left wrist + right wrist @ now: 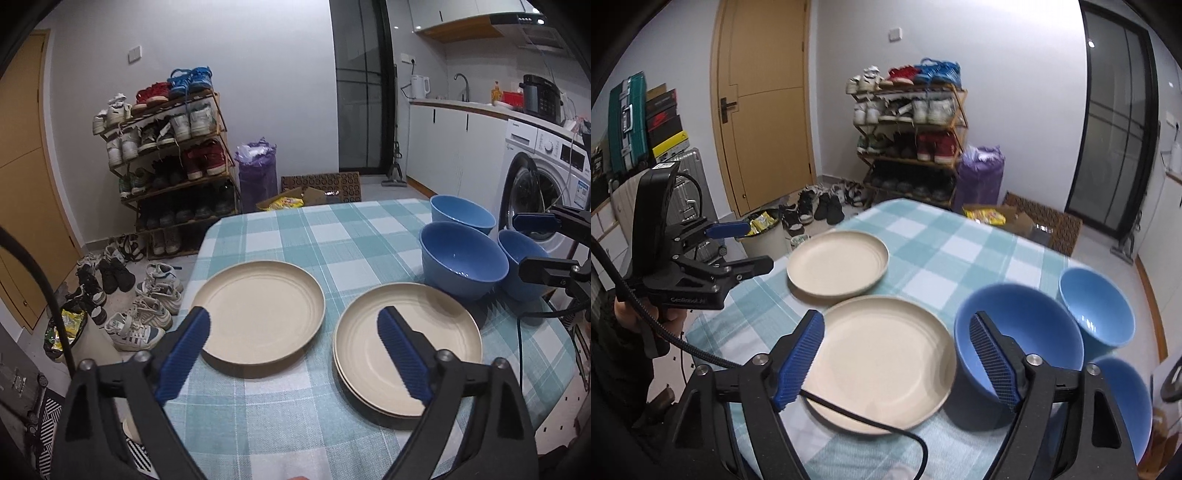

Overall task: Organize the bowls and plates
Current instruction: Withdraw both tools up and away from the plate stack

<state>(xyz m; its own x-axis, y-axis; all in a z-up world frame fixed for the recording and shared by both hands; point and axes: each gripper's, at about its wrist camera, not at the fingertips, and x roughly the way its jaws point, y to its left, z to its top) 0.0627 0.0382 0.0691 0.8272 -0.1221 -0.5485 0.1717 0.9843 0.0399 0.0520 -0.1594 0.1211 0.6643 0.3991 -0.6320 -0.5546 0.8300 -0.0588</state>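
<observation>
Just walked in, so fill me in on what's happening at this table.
A person holds a gripper in each hand over a checked table, sorting dishes. Both the left gripper and right gripper are open and empty. One single plate lies beside a plate stack; three blue bowls stand unstacked.

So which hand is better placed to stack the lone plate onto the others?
Left. The left gripper, jaws open and empty, hovers nearest the single plate; the right gripper faces the plate stack and bowls.

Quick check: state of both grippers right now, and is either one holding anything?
Left gripper: open, holding nothing, above the round cream plates on the checked tablecloth.
Right gripper: open, holding nothing, near the blue bowl.
</observation>
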